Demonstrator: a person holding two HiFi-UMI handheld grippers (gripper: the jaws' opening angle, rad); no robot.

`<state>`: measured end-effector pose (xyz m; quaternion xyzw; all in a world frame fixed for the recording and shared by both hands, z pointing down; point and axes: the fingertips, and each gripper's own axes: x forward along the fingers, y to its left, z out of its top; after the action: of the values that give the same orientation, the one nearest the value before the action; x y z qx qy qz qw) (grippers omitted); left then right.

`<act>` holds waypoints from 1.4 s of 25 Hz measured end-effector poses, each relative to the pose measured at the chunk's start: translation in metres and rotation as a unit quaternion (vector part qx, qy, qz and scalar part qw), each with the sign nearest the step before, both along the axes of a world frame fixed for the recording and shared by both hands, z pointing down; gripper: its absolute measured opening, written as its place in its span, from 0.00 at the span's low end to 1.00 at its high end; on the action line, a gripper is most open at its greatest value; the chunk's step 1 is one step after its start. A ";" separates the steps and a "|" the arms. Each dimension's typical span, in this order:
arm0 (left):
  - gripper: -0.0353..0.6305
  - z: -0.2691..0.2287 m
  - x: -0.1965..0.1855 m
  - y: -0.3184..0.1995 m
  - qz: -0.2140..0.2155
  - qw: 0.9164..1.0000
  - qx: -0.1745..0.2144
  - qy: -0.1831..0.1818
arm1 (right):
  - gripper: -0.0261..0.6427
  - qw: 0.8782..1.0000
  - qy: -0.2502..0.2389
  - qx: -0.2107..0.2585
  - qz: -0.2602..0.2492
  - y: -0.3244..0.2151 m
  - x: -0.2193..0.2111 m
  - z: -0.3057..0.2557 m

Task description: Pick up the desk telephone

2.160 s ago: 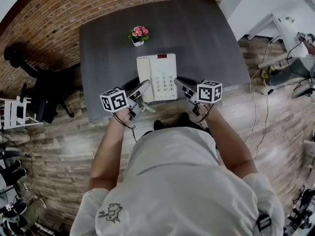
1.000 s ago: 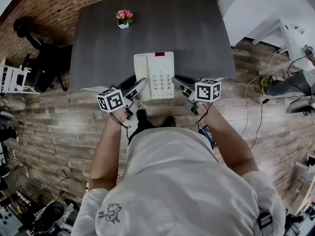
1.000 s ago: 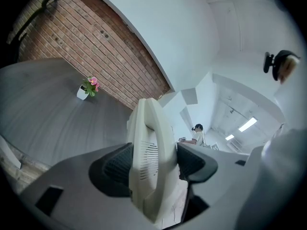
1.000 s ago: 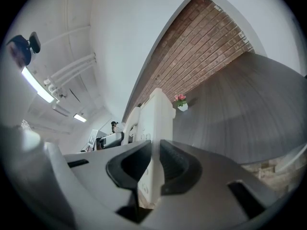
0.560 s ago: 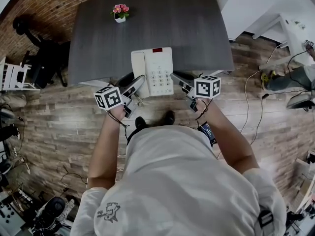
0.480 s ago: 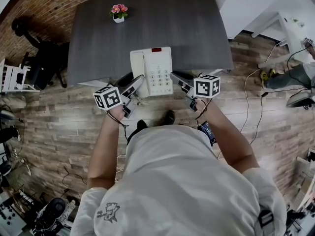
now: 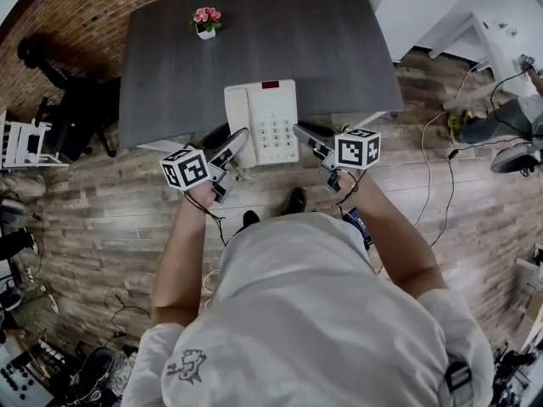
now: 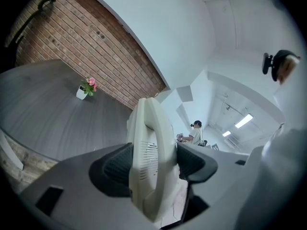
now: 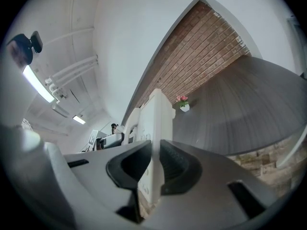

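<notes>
Gripping the white desk telephone by its two near corners, the claws hold it between them at the centre of the head view. The left claw stands fairly wide, its dark pads pressed on the thick handset side of the telephone; in the left gripper view that rounded, vented edge fills the gap between the pads. The right claw is nearly closed, pinching the thin edge on the keypad side, which shows in the right gripper view as a narrow pale slab squeezed between its pads. The telephone lies keypad up, with the handset in its cradle on the frame-left side. Its far part is over the dark grey surface, and its near end juts past the surface's near edge over the wooden floor. Whether it touches the surface cannot be told. A small pot of pink flowers stands well apart from it, toward the upper left of the surface, with a brick wall beyond.
</notes>
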<state>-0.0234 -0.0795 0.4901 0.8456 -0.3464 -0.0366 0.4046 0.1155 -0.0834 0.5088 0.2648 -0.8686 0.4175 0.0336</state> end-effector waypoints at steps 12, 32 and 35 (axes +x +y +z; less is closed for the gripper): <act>0.51 -0.002 -0.026 0.019 0.012 1.000 0.001 0.006 | 0.13 1.000 0.002 -0.001 0.014 0.023 -0.026 -0.004; 0.50 -0.010 -0.096 0.092 0.029 0.999 0.002 0.021 | 0.13 0.999 0.005 0.009 0.038 0.102 -0.095 -0.017; 0.50 -0.011 -0.108 0.103 0.034 0.999 0.002 0.022 | 0.13 0.999 0.006 0.012 0.041 0.113 -0.107 -0.018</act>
<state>-0.1314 0.0230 0.4793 0.8567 -0.3089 -0.0422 0.4110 0.0082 0.0296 0.4910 0.3029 -0.8618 0.4064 0.0180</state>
